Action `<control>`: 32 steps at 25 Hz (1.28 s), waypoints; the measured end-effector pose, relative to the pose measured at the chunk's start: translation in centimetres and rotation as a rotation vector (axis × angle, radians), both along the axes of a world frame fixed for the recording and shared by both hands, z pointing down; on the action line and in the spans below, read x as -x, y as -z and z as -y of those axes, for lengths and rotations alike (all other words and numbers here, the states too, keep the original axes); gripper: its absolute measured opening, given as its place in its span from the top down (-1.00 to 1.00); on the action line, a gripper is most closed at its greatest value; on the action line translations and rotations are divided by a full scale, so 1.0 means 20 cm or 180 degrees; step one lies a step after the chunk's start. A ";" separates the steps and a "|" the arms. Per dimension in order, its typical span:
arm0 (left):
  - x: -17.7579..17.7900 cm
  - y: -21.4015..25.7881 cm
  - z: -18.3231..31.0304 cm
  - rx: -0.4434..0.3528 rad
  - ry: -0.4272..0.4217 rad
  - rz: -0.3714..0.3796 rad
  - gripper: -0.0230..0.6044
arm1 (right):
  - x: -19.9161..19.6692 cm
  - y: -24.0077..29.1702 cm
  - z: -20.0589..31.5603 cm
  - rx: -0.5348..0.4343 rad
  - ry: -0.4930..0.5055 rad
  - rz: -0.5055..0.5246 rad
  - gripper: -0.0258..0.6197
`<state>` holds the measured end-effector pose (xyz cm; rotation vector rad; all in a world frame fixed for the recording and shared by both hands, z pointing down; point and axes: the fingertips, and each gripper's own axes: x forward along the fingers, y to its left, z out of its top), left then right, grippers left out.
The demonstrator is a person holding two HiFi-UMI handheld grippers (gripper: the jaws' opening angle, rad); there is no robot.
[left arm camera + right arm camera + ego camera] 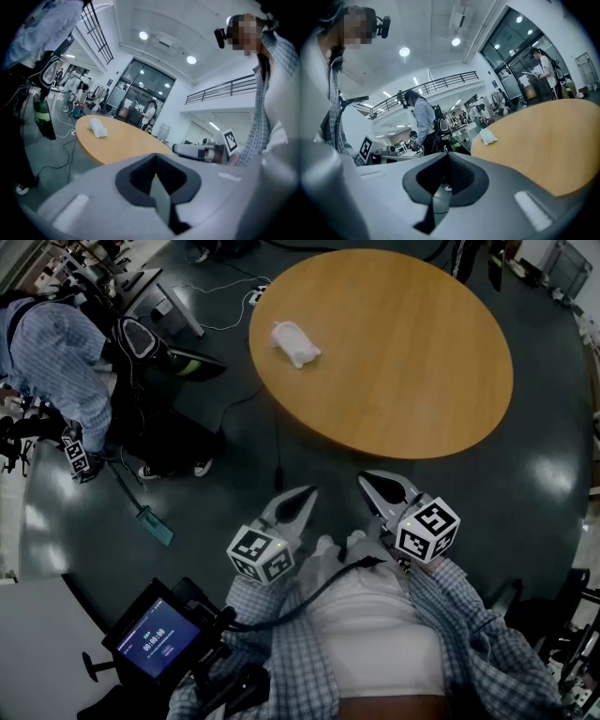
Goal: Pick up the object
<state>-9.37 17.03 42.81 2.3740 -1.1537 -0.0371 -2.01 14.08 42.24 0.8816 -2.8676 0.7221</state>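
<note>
The white object (pixel 295 343) lay on the round table (pixel 422 381), in the upper middle of the head view, well apart from both grippers. The left gripper (pixel 306 493) and right gripper (pixel 367 480) sat at the lower centre, each with jaws closed on nothing.

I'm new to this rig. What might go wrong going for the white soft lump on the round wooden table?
1. The white soft lump lies toward the far left of the round wooden table, while the left gripper and right gripper sit by the body: a long reach.
2. Both are shut; unopened, they would likely shove it.
3. A black cable lies on the floor before the table: a trip hazard.
</note>
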 end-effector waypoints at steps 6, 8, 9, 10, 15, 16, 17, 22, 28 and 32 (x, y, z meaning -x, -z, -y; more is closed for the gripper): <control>-0.01 0.00 0.00 0.0014 -0.0005 0.0003 0.94 | -0.01 0.00 0.00 0.0009 0.0004 -0.0014 0.91; -0.01 -0.01 0.00 0.0021 -0.0007 0.0003 0.94 | -0.01 0.00 0.00 0.0010 -0.0001 -0.0013 0.91; -0.01 -0.01 0.00 0.0025 -0.0007 0.0002 0.94 | -0.01 0.00 0.00 0.0011 -0.0004 -0.0013 0.91; -0.01 -0.01 0.00 0.0028 -0.0006 -0.0001 0.94 | -0.01 0.00 0.00 0.0014 -0.0008 -0.0013 0.91; -0.02 0.00 0.00 0.0038 -0.0012 0.0005 0.94 | -0.03 0.01 0.00 0.0036 -0.0015 -0.0003 0.91; -0.02 0.00 0.01 0.0036 -0.0011 0.0008 0.94 | -0.03 0.01 0.00 0.0036 -0.0018 -0.0001 0.91; -0.02 0.00 0.01 0.0031 -0.0010 0.0020 0.94 | -0.03 0.01 0.00 0.0039 -0.0023 0.0003 0.91; 0.02 0.05 0.07 -0.0028 0.0063 0.0112 0.94 | -0.04 0.03 0.02 0.0081 -0.0011 0.0007 0.91; -0.06 0.04 0.06 -0.0100 0.0245 0.0206 0.94 | -0.20 -0.01 0.01 0.0051 0.0089 0.0015 0.91; -0.12 0.03 0.05 -0.0113 0.0359 0.0198 0.94 | -0.28 -0.03 0.00 0.0072 0.0161 0.0049 0.91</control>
